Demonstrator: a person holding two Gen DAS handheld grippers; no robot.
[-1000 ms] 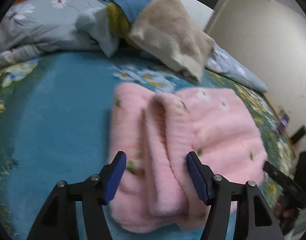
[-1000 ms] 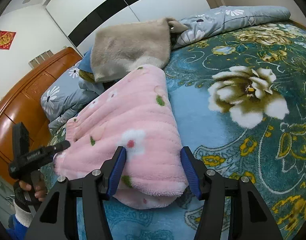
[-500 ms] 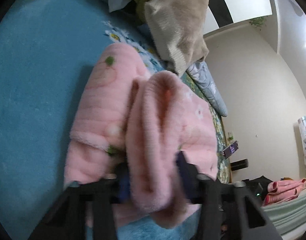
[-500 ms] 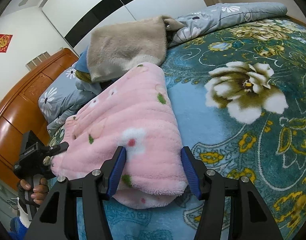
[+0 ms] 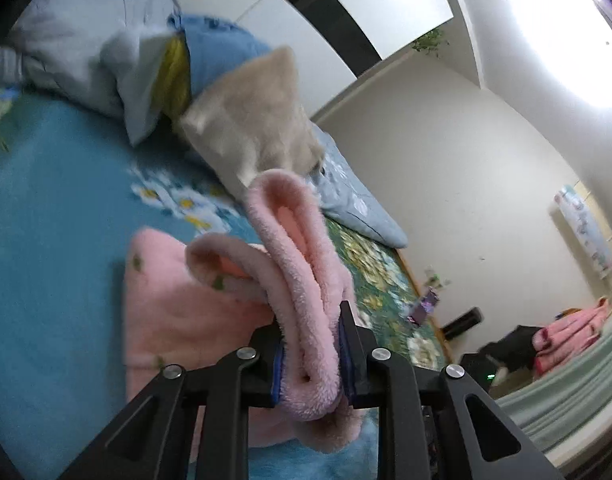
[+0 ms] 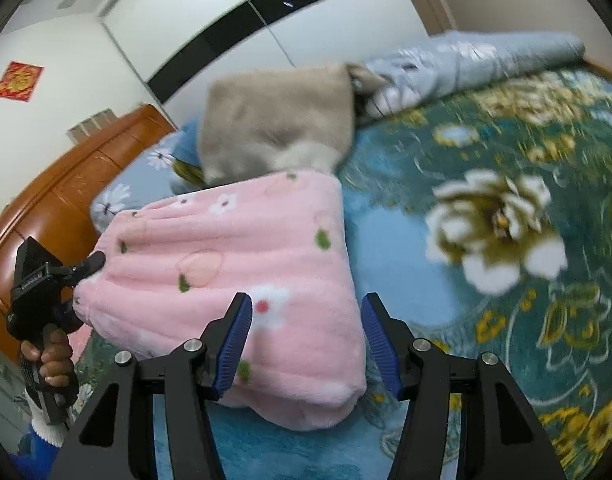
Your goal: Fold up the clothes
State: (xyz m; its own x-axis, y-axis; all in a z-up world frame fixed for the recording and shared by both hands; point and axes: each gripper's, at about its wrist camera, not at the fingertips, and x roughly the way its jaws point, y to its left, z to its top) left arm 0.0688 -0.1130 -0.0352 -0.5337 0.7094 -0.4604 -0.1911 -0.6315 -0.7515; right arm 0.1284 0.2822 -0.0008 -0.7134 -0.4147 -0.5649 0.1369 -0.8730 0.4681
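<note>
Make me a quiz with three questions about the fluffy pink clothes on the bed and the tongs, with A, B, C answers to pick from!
1. Where does the beige fluffy cloth lie?
A. Behind the pink clothes, toward the pillows
B. On the floor
C. Under the right tongs

2. What colour are the pads on the right tongs?
A. Red
B. Blue
C. Yellow

3. What are the left tongs doing?
A. Hanging open over bare bedspread
B. Squeezing a pillow
C. Shut on an edge of the pink clothes

Answers:
1. A, since the right wrist view shows the beige cloth just past the pink clothes, against the grey-blue floral bedding.
2. B, since both pads show blue.
3. C, since the left wrist view shows pink fleece pinched between the two pads; the right tongs stand open.
</note>
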